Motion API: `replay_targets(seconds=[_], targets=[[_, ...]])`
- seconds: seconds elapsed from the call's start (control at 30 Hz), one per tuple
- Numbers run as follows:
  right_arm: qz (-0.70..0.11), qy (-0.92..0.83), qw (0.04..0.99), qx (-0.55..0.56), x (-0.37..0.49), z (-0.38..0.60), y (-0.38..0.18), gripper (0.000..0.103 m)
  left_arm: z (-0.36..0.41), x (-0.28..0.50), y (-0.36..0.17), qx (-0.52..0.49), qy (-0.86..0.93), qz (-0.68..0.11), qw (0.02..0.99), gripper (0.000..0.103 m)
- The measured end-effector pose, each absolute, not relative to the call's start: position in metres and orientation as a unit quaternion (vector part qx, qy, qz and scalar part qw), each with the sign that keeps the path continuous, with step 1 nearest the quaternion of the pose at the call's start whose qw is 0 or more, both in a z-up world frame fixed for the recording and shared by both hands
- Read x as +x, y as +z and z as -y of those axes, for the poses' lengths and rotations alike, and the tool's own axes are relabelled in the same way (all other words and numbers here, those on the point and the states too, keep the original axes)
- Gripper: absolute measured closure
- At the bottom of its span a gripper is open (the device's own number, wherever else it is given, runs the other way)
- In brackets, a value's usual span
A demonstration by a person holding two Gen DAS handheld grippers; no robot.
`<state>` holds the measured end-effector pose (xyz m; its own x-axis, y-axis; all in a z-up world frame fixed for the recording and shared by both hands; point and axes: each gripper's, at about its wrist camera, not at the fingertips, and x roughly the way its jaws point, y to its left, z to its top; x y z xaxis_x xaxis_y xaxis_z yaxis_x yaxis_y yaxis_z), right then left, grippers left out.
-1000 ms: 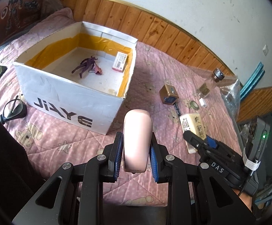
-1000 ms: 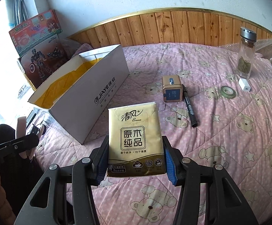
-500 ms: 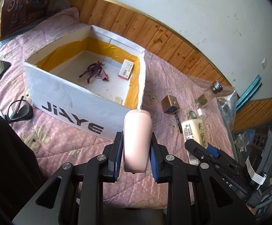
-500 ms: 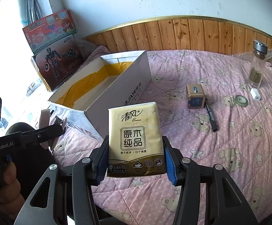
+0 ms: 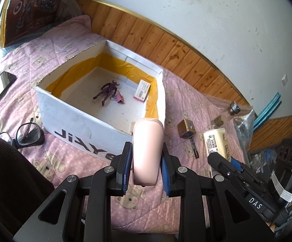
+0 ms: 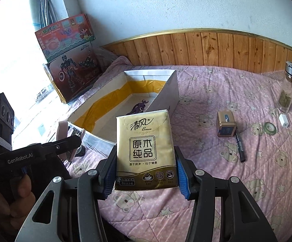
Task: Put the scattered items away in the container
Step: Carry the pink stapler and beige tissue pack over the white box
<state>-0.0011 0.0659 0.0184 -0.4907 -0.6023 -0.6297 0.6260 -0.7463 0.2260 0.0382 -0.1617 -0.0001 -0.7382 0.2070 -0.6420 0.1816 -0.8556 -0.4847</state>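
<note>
Over the last second both hands have risen and travelled toward the white box (image 5: 79, 119) on the bed (image 5: 61, 157). In the left wrist view its open top now shows more fully than it did a second ago, and in the right wrist view its interior has come into sight. By my reading the carry is nearly over — each load needs only to pass the near wall before release.

The left tongs (image 5: 145, 161) are pinching a pale pink rounded case (image 5: 147, 151), upright between the blue pads, just short of the box's near corner. Already inside the box lie a purple figurine (image 5: 107, 91) and a small pink-and-white packet (image 5: 142, 90). The right tongs (image 6: 144, 169) are clamped on a gold tissue pack (image 6: 145, 151), held above the quilt beside the box's right wall.

Writing, left to right: the left tongs' handle reads "GenRobot.AI" in the right wrist view; the box wall carries "JiAYe", seen upside down; the tissue pack shows "清风 Breeze" and "原木纯品"; the right tongs' body bears "DAS". A gold cube (image 6: 226, 127), a pen (image 6: 239, 149), a tape roll (image 6: 270, 128) and a glass bottle (image 6: 287, 88) remain out on the bed.
</note>
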Motion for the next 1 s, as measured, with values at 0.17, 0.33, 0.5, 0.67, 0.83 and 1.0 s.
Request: replay_targets(seconds=[0.17, 0.33, 0.5, 0.67, 0.83, 1.0], targets=[[-0.025, -0.861, 0.364, 0.353, -0.003, -0.052, 0.027, 0.051, 0.171, 0.031, 0.004, -0.366, 0.892, 0.266, 0.004, 0.076], [-0.035, -0.859, 0.374, 0.347, -0.004, -0.037, 0.034, 0.051, 0.179, 0.021, 0.011, -0.364, 0.895, 0.257, 0.006, 0.076], [-0.044, -0.857, 0.384, 0.34, -0.007, -0.02, 0.044, 0.051, 0.188, 0.011, 0.017, -0.359, 0.899, 0.252, 0.003, 0.076], [-0.058, -0.852, 0.394, 0.34, -0.013, -0.001, 0.048, 0.051, 0.198, -0.002, 0.019, -0.364, 0.898, 0.247, -0.005, 0.076], [-0.07, -0.846, 0.402, 0.342, -0.021, 0.016, 0.05, 0.051, 0.207, -0.015, 0.016, -0.375, 0.894, 0.244, -0.01, 0.076], [-0.074, -0.838, 0.41, 0.352, -0.034, 0.03, 0.05, 0.051, 0.213, -0.028, 0.014, -0.385, 0.891, 0.239, -0.015, 0.076]])
